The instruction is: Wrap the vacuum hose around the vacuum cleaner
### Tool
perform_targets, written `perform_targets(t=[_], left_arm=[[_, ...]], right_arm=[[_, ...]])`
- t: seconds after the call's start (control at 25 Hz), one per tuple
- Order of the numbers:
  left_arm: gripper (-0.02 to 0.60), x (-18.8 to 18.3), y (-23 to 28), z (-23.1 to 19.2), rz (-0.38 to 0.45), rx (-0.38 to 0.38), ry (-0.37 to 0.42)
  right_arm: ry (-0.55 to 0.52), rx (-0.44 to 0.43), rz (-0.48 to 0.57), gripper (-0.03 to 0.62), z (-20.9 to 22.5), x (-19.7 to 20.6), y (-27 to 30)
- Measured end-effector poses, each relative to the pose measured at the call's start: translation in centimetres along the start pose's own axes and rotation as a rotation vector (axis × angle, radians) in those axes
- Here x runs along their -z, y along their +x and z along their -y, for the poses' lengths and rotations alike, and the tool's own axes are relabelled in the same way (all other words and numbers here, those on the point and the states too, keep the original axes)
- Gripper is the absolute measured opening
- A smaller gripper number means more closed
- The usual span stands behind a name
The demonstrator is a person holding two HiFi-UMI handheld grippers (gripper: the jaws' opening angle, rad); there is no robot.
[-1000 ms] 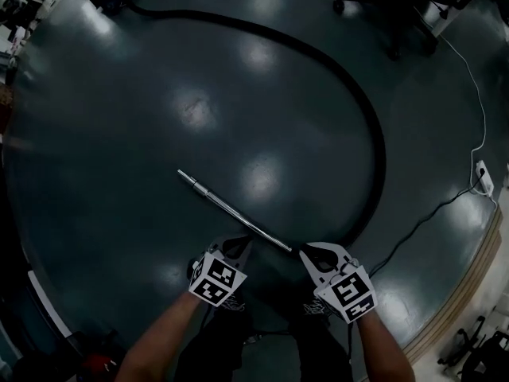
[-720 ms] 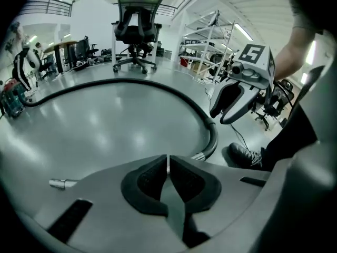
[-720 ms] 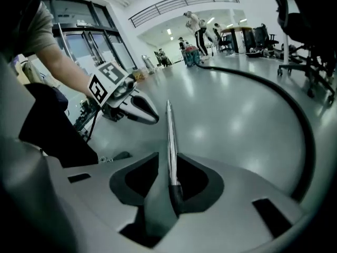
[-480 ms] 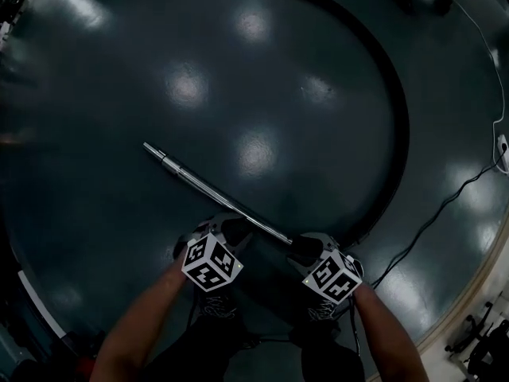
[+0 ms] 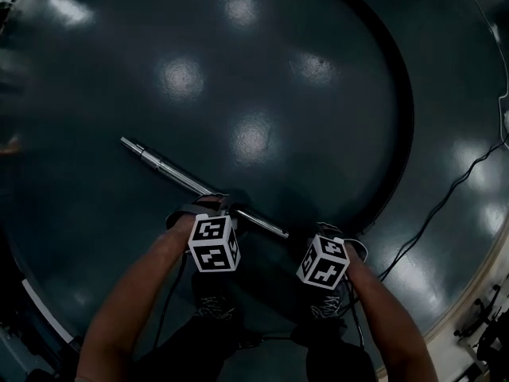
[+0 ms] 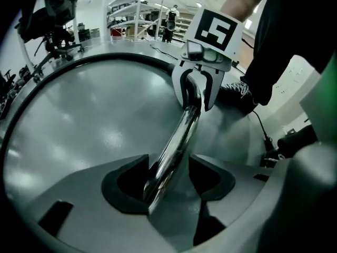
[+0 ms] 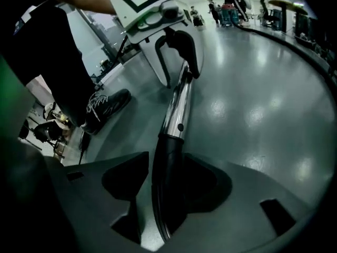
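Observation:
A chrome wand (image 5: 171,169) lies on the dark floor, and its near end joins a black cuff (image 7: 166,173) of the vacuum hose (image 5: 402,94). The hose curves away round the right side. My left gripper (image 5: 213,208) straddles the wand (image 6: 176,141). Its jaws have just been opening and stand open, with gaps on both sides of the tube. My right gripper (image 5: 338,231) is at the cuff end. Its jaws have also just been opening, and the cuff lies between them unpressed. Each gripper shows in the other's view: right gripper (image 6: 194,101), left gripper (image 7: 180,74).
A thin black cable (image 5: 445,205) snakes over the floor at the right, near the pale floor border (image 5: 477,293). The person's shoes (image 5: 211,305) stand just behind the grippers. Chairs and stands (image 6: 52,15) line the far side of the room.
Both grippers have dropped from above the floor down onto the wand and its cuff, and both went from shut to open. The head view has tilted further down.

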State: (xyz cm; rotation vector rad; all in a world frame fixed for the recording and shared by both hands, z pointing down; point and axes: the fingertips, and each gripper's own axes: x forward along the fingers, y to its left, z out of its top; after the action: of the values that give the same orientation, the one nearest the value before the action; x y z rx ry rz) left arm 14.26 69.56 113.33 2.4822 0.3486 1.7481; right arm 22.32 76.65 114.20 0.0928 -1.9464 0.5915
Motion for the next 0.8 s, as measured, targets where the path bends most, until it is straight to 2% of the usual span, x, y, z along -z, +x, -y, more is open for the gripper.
perform_targets(t=[0.04,0.08,0.24,0.4,0.52,0.8], left_arm=[[0.241,0.0,0.3,0.2,-0.016,0.011,0.018],[0.241,-0.1,0.6,0.4,-0.025,0.021,0.028],[0.241,-0.9,0.4,0.5,-0.02,0.028,0.041],[0.239,-2.4,-1.6,2.4,-0.04,0.075,0.106],[0.239,-5.0,-3.9,3.9,-0.037,0.108,0.159],[0.238,-12.6,-9.7,7.1,0.032,0.159,0.204]], right_arm=[[-0.02,-0.006,-0.02,0.208,-0.2,0.2,0.2],[-0.029,-0.016,-0.029,0.167,-0.3,0.3,0.4],[-0.003,-0.077,-0.005,0.166,-0.9,-0.5,-1.3],[0.001,-0.141,0.013,0.166,-2.7,-1.2,-5.2],[-0.005,-0.156,0.05,0.163,-3.8,-3.0,-9.6],[0.009,-0.193,0.088,0.161,-5.8,-5.8,-19.5]])
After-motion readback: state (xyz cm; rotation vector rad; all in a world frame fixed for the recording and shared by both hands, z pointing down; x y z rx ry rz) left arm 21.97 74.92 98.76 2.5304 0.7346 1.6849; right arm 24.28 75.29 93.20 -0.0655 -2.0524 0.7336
